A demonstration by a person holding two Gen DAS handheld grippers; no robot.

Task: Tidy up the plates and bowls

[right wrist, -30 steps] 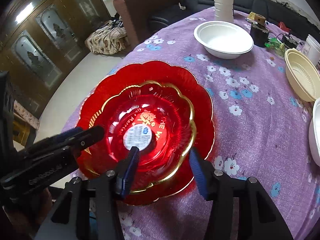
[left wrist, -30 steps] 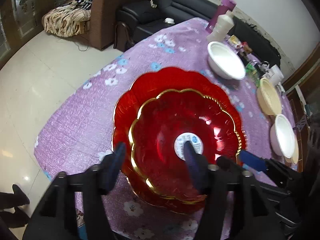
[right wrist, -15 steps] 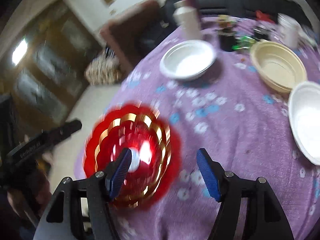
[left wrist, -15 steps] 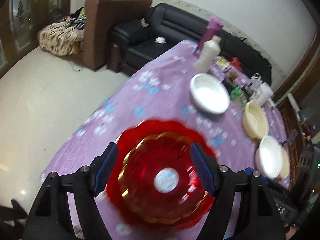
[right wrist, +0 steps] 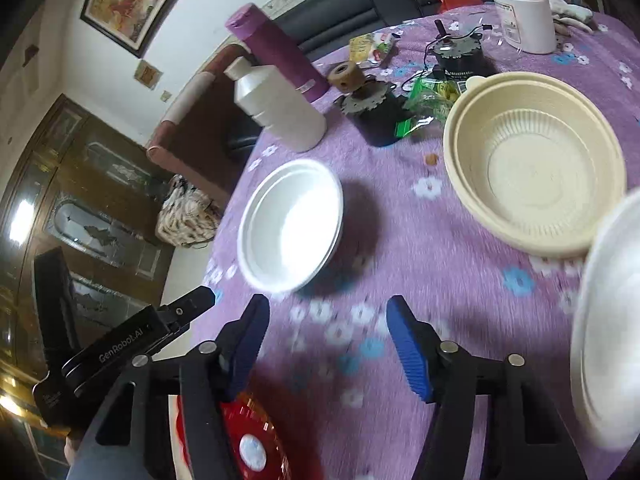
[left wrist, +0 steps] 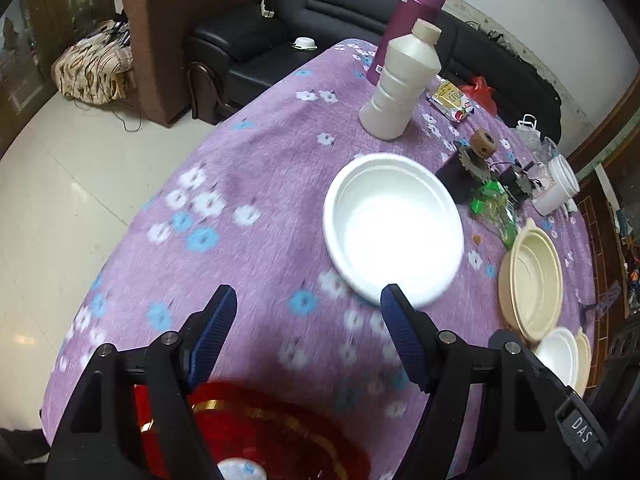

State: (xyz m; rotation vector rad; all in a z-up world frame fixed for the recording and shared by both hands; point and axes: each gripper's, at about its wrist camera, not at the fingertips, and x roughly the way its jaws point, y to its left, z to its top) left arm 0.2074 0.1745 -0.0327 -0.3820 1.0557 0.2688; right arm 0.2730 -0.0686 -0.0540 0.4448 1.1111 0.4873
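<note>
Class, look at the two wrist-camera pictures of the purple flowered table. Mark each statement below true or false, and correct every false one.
1. Both hand-held grippers are empty. True: the left hand-held gripper and the right hand-held gripper stand open over the tablecloth, gripping nothing.
2. The white bowl holds soup. False: it is empty.
3. The white bottle lies on its side. False: it stands upright, in front of the purple flask.
4. The red plates sit at the near table edge, under the grippers. True.
5. The beige bowl is stacked inside the white bowl. False: they sit apart on the cloth.
</note>
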